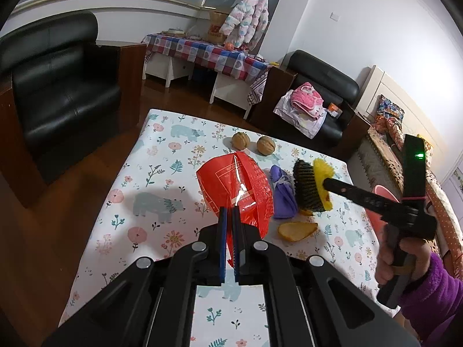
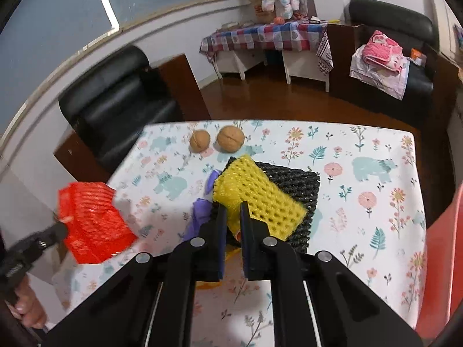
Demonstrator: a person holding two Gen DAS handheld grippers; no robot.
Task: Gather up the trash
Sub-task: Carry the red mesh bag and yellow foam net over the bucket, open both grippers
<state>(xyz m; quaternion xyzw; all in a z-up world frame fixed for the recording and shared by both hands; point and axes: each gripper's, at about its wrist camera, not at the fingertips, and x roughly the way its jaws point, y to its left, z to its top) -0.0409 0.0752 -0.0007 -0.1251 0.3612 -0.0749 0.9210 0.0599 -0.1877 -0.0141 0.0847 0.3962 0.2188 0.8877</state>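
My left gripper (image 1: 230,212) is shut on a red plastic wrapper (image 1: 237,185) and holds it above the floral table (image 1: 139,179); it shows as a red blur in the right wrist view (image 2: 92,222). My right gripper (image 2: 233,206) is shut on a yellow foam net (image 2: 254,199) with a black foam net (image 2: 301,190) behind it; both show in the left wrist view (image 1: 311,185). A crumpled purple wrapper (image 1: 282,193) and a piece of fruit peel (image 1: 296,230) lie on the table below them. Two walnuts (image 1: 240,141) (image 1: 266,145) sit further back.
A black armchair (image 1: 55,86) stands left of the table and another (image 1: 321,92) with pink clothes at the right. A red bin (image 2: 442,254) is by the table's right edge. A checked-cloth side table (image 1: 202,52) stands by the far wall.
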